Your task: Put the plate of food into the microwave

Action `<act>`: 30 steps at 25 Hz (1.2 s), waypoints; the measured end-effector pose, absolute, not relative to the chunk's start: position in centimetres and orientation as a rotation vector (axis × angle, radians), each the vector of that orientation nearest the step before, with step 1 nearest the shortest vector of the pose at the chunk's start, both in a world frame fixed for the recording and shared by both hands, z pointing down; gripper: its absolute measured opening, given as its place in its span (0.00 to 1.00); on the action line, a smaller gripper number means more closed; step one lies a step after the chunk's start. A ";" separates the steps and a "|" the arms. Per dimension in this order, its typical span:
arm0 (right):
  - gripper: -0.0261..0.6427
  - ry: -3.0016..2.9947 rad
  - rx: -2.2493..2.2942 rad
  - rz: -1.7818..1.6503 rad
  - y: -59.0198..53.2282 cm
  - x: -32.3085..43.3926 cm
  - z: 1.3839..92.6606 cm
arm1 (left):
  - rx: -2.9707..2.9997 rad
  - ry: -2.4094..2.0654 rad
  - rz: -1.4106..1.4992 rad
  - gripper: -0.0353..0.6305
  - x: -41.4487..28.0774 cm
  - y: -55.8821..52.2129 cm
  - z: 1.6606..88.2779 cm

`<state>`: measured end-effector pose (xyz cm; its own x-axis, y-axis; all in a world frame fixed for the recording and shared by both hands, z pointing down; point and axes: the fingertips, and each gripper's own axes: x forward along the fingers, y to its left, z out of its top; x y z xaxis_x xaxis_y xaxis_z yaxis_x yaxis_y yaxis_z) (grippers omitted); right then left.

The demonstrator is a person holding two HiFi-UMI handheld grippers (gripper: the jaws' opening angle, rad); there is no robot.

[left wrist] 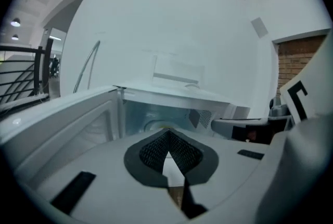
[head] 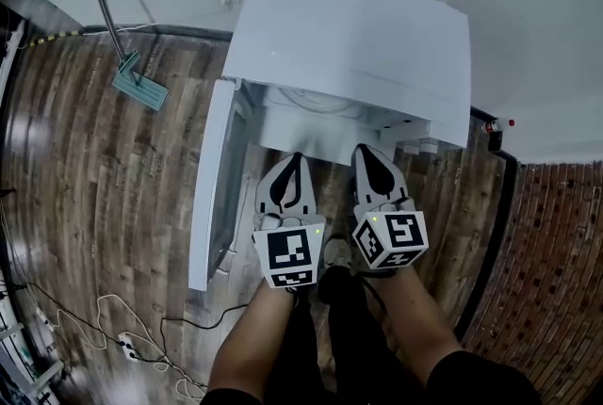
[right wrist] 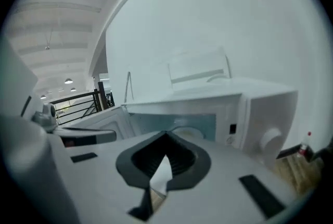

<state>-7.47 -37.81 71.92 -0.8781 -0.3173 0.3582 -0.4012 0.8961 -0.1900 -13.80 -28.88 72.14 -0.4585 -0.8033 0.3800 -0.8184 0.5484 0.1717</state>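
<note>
Far left in the head view: mop, green head down on the wooden floor, handle leaning up toward the white wall. Nearer, at bottom left: loose cables and a power strip on the same floor.

Next to the right: microwave door, swung wide open to the left, seen edge-on from above. Beyond it, the white microwave, open cavity facing the person.

Inside that cavity: plate, pale and round, only part of its rim showing past the fingers in the left gripper view. Same plate a pale disc low in the cavity in the right gripper view. Food on it too hidden to make out.

Just in front of the opening, left of centre: left gripper, on a bare forearm, marker cube nearest the person, tip aimed at the cavity. Fingers together at the tips, nothing between them, apart from the plate.

Just beside it on the right: right gripper, pointing the same way. Fingers pressed together, empty, touching neither plate nor microwave.

Further right, on the microwave front: round control knob. Far right: brick wall.
</note>
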 end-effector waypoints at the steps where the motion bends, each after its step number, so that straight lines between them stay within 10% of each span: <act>1: 0.06 -2.744 0.553 0.362 -38.0 -7.1 70.5 | 1.332 -2.371 0.055 0.05 -13.5 -29.2 71.1; 30: 0.06 -2.958 0.491 0.108 -32.5 -5.3 29.0 | 1.410 -2.584 0.132 0.05 -12.3 -25.3 29.2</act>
<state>-5.30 -32.48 29.05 -0.9368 -0.3157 0.1506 -0.3258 0.9442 -0.0473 -12.34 -25.30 29.22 -0.5273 -0.8226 0.2126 -0.8400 0.5424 0.0154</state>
